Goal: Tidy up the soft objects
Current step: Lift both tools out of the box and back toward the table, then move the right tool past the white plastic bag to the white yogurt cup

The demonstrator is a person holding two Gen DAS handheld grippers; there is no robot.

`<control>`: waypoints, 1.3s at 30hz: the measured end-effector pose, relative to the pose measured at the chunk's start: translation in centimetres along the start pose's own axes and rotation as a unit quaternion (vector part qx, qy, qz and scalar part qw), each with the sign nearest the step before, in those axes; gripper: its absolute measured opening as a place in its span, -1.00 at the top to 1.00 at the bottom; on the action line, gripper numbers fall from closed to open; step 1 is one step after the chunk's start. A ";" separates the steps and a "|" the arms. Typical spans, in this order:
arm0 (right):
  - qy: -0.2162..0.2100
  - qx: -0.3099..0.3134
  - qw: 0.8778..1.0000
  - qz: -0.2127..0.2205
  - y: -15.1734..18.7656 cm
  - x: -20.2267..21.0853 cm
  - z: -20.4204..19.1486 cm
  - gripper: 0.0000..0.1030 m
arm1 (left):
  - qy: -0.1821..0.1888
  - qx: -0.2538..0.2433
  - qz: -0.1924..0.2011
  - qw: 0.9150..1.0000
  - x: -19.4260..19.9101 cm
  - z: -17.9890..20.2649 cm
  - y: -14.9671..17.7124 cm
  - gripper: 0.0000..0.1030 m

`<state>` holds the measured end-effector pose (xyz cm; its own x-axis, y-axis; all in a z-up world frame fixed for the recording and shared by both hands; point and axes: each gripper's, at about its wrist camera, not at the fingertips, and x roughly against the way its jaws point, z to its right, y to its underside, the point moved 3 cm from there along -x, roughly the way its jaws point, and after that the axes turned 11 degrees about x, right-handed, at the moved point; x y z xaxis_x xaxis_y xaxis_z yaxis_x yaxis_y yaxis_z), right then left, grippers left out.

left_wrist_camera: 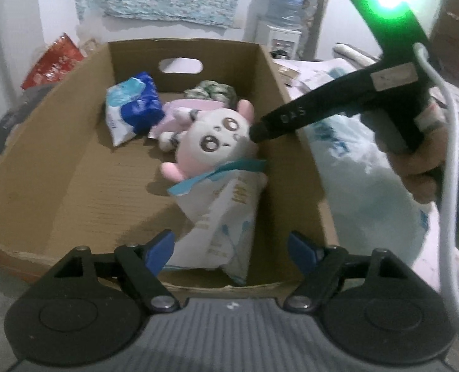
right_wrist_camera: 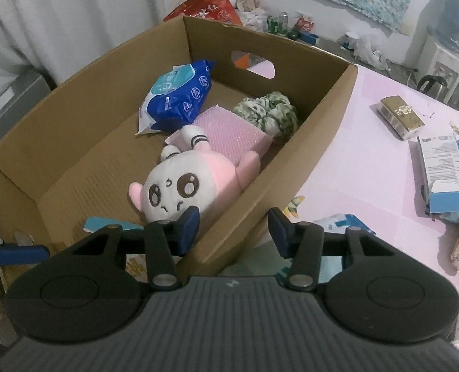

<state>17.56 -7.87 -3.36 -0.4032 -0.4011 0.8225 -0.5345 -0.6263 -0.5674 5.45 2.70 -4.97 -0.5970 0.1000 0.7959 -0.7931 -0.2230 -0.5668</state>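
Note:
An open cardboard box (left_wrist_camera: 59,142) (right_wrist_camera: 105,93) holds a pink-and-white plush toy (left_wrist_camera: 217,139) (right_wrist_camera: 173,192), a blue wipes pack (left_wrist_camera: 136,108) (right_wrist_camera: 180,93), a pink padded pouch (right_wrist_camera: 229,130) and a green crumpled cloth (right_wrist_camera: 266,111). A white tissue pack (left_wrist_camera: 223,210) lies at the box's near end. My left gripper (left_wrist_camera: 231,251) hangs open over that pack, its right pad clear of it. My right gripper (right_wrist_camera: 234,231) is open and straddles the box's right wall. One of its fingers (left_wrist_camera: 279,121) is inside the box, with its tip at the plush's head.
Right of the box, a pink table (right_wrist_camera: 369,155) carries a gold packet (right_wrist_camera: 400,117), a blue-and-white carton (right_wrist_camera: 446,179) and a white plastic-wrapped bundle (left_wrist_camera: 353,170). A hand (left_wrist_camera: 421,167) holds the right gripper. Behind the box stand a red bag (left_wrist_camera: 55,65) and a water dispenser (left_wrist_camera: 285,31).

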 end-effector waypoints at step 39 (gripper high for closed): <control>-0.013 -0.385 0.873 0.299 22.8 18.5 7.7 -0.56 | 0.065 -0.059 0.097 0.991 4.7 3.5 -5.8 -0.87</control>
<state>3.62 -34.68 -0.77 -0.7702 -0.5231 0.3648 -0.5782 0.3317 -0.7454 7.68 1.12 2.84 -0.7438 0.1924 0.6401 -0.6662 -0.1359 -0.7333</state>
